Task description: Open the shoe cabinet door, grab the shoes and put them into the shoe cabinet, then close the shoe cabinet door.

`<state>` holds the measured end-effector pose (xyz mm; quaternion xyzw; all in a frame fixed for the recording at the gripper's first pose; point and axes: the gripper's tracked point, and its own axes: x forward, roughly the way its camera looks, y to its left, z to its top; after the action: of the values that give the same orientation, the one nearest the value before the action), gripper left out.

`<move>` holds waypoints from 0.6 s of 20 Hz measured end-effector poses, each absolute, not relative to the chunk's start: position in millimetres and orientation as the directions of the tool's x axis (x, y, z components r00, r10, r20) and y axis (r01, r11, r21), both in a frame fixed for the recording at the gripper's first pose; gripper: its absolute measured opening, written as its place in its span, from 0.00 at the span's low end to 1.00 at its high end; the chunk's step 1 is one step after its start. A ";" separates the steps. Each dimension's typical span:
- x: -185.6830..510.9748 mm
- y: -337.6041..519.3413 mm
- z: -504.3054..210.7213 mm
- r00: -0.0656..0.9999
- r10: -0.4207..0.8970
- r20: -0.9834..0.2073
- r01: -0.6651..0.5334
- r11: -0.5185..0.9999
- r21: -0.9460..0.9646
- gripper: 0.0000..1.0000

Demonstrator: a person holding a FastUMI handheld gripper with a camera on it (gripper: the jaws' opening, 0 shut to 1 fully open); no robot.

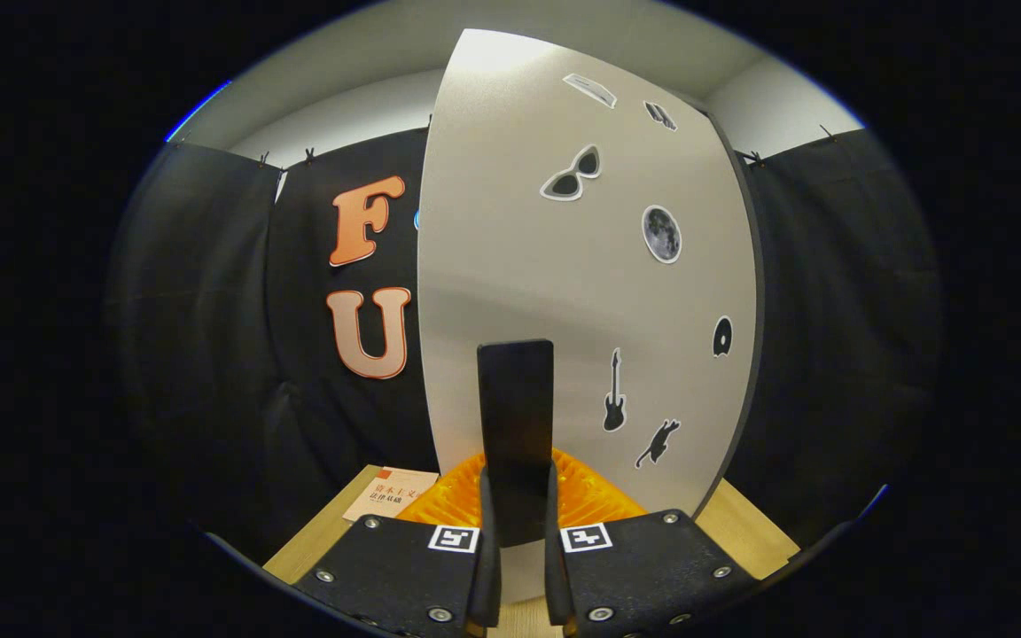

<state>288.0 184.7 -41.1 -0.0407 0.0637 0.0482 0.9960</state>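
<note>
Gripping the door's dark handle between both fingers, our claw is closed on it, cabinet door standing on the counter.

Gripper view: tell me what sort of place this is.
Probably a staged recording booth, not a home: black cloth wall hangs behind a light wooden table, where a white sticker-covered cabinet door stands. The gripper is shut on the door's dark upright handle.

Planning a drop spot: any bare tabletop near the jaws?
Gripper is shut on the door handle. Bare wood right of the door, at. Left is crowded: orange basket, book.
</note>
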 end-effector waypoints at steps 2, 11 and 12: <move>280.4 177.8 -38.9 0.988 0.080 -0.131 -0.090 0.993 -0.075 0.20; 252.5 149.3 -34.5 0.988 0.098 -0.117 -0.105 0.993 -0.055 0.19; 249.9 145.9 -33.2 0.988 0.107 -0.111 -0.114 0.992 -0.054 0.19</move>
<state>249.9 145.9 -33.2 -0.0301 0.0541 0.0554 0.9965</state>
